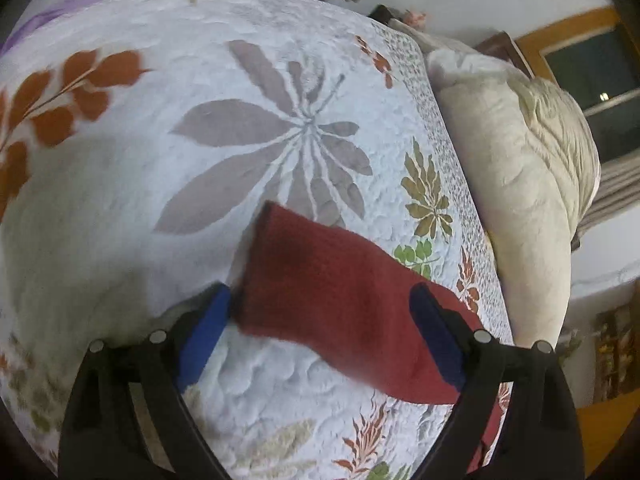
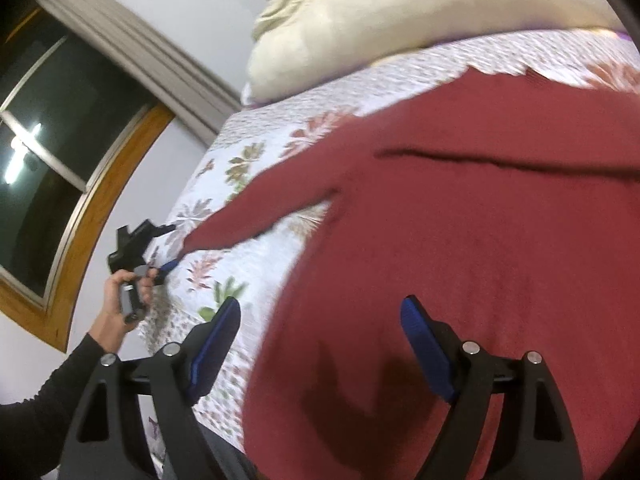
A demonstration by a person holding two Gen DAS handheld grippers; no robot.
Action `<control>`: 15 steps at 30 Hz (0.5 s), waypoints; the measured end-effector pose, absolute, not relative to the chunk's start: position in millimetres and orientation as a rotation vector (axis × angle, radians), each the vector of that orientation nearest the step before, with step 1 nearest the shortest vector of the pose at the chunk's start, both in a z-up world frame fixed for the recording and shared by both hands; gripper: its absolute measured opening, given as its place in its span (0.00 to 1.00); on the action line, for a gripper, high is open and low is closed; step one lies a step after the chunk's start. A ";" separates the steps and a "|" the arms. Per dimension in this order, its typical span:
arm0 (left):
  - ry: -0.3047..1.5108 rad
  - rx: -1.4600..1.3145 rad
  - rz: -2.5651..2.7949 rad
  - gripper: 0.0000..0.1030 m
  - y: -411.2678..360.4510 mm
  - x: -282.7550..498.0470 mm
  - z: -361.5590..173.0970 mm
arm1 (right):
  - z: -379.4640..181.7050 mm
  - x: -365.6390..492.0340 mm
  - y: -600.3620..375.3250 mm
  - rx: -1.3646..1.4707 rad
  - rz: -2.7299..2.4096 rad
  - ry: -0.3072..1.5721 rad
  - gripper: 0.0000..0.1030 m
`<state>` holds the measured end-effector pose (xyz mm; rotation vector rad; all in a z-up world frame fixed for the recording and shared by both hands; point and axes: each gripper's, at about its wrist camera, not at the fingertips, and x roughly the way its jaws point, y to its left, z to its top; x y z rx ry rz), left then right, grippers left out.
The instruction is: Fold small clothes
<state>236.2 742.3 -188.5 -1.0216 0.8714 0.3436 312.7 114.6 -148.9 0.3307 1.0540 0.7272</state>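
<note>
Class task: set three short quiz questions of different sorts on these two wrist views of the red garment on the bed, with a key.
1. True or false: the left gripper is shut on the red sleeve.
2. Multiple choice: in the right wrist view, the right gripper is over A) the cream pillow, B) the red garment, C) the window.
3. Fill in: the garment lies on a white floral ____.

Key: 1 false, its jaws stand wide, with the sleeve end between them. 2 B. 3 quilt.
</note>
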 end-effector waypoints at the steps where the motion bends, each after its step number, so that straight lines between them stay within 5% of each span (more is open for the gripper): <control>1: 0.888 -1.019 0.348 0.62 743.2 240.2 -189.5 | -143.8 311.8 122.6 0.312 0.744 1.046 0.81; 2: 0.908 -1.023 0.361 0.57 744.1 241.6 -191.2 | -140.7 311.6 129.2 0.295 0.757 1.043 0.81; 4: 0.927 -1.016 0.362 0.31 748.2 237.8 -195.2 | -137.3 309.5 140.3 0.269 0.775 1.041 0.81; 15: 0.861 -0.938 0.298 0.16 727.3 252.8 -142.0 | -136.0 307.1 143.5 0.251 0.796 1.037 0.81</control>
